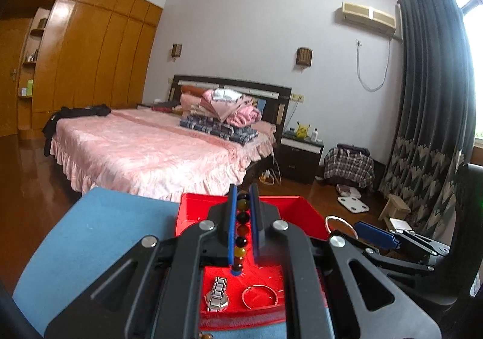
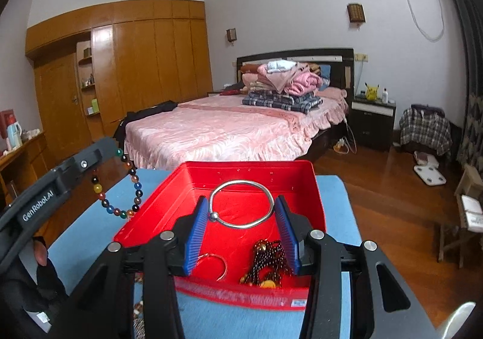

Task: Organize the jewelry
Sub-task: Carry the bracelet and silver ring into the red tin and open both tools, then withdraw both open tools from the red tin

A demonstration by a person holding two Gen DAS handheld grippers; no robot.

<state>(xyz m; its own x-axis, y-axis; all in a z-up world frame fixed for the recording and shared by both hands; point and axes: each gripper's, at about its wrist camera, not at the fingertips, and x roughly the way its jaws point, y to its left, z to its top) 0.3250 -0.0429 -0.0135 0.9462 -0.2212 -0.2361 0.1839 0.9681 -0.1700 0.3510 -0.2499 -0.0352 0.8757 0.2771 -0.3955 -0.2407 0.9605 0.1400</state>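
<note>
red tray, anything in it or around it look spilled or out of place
Nothing stands out. The red plastic tray sits flat on the blue mat, with a steel watch and thin gold bangle lying inside. Both raised pieces, the multicoloured bead bracelet and silver bangle, are gripped.

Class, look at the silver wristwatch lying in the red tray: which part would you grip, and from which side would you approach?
Grip the wristwatch across its metal band, just above the round case, coming straight down from above. It lies flat on the red tray floor with the band running lengthwise, so its narrow width fits between the jaws. The thin gold bangle lies close beside it, so keep the jaws narrow.
</note>
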